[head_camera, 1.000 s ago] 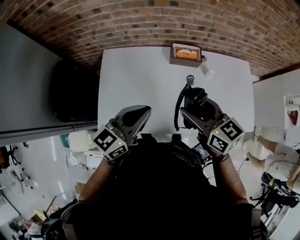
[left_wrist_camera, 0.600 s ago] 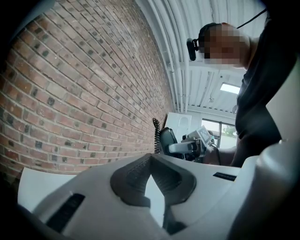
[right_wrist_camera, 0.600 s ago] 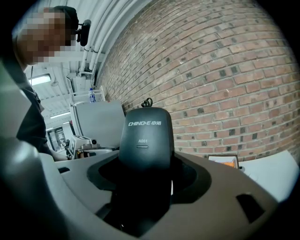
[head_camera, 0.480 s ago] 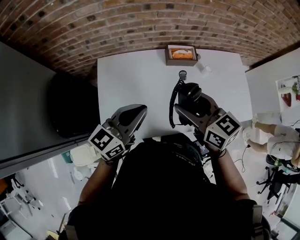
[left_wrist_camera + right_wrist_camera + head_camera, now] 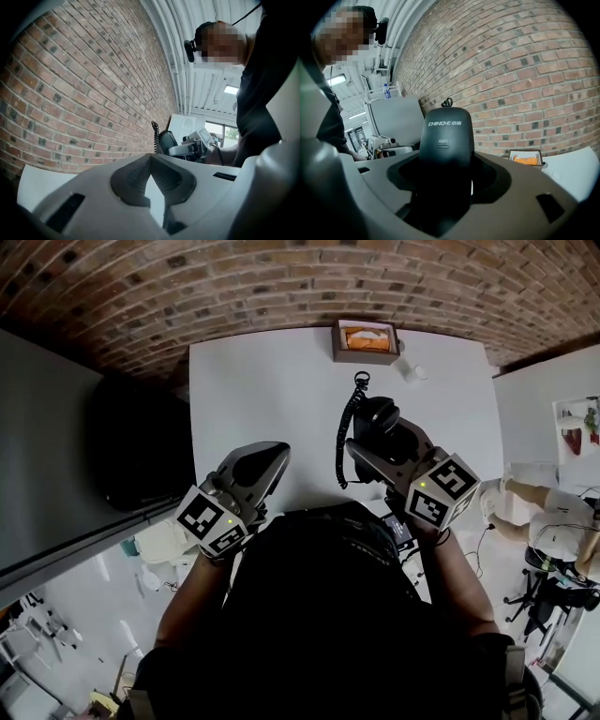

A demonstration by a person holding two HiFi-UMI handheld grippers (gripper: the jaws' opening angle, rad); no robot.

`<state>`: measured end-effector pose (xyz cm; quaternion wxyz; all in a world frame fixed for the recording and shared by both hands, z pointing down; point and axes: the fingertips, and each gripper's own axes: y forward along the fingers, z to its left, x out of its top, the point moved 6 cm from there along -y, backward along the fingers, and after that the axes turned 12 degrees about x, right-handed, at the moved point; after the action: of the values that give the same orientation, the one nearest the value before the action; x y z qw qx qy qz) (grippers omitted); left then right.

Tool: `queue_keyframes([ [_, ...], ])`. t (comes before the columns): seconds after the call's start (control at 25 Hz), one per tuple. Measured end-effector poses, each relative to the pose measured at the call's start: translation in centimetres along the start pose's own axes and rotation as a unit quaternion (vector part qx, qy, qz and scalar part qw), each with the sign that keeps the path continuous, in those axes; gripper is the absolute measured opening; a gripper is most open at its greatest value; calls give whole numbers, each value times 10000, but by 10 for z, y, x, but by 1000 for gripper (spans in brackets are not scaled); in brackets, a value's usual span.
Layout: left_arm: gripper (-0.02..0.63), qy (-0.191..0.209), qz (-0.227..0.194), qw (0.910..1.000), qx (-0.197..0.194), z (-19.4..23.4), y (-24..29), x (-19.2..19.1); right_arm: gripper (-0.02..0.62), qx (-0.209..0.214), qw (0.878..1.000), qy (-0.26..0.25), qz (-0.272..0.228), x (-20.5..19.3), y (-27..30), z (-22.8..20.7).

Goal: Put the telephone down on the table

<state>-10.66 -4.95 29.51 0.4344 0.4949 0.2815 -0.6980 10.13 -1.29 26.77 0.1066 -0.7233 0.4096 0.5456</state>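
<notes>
The black telephone [image 5: 382, 420] hangs over the near right part of the white table [image 5: 253, 390], with my right gripper [image 5: 375, 452] shut on it. Its coiled cord [image 5: 347, 437] dangles to the left, down toward the tabletop. In the right gripper view the telephone [image 5: 445, 136] stands upright between the jaws, with white print on its back. My left gripper [image 5: 276, 456] hovers over the table's near left edge, shut and holding nothing. The left gripper view shows the telephone [image 5: 167, 140] and its cord [image 5: 154, 135] off to the right, in front of the brick wall.
A small open box with something orange inside [image 5: 366, 338] sits at the table's far edge, by the brick wall [image 5: 281, 287]. A small white object [image 5: 410, 371] lies just right of it. A dark cabinet [image 5: 131, 446] stands left of the table.
The head view has shifted a little. My right gripper has carried the telephone slightly forward over the table. The left gripper has barely moved.
</notes>
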Motion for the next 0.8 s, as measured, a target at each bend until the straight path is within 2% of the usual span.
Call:
queue_keyframes([
  [0.68, 6, -258, 201, 9985, 433, 31, 24, -15, 282, 197, 9985, 170, 473, -9, 44, -63],
  [0.8, 6, -200, 281, 9981, 505, 36, 27, -18, 282, 237, 9981, 217, 525, -12, 52, -73],
])
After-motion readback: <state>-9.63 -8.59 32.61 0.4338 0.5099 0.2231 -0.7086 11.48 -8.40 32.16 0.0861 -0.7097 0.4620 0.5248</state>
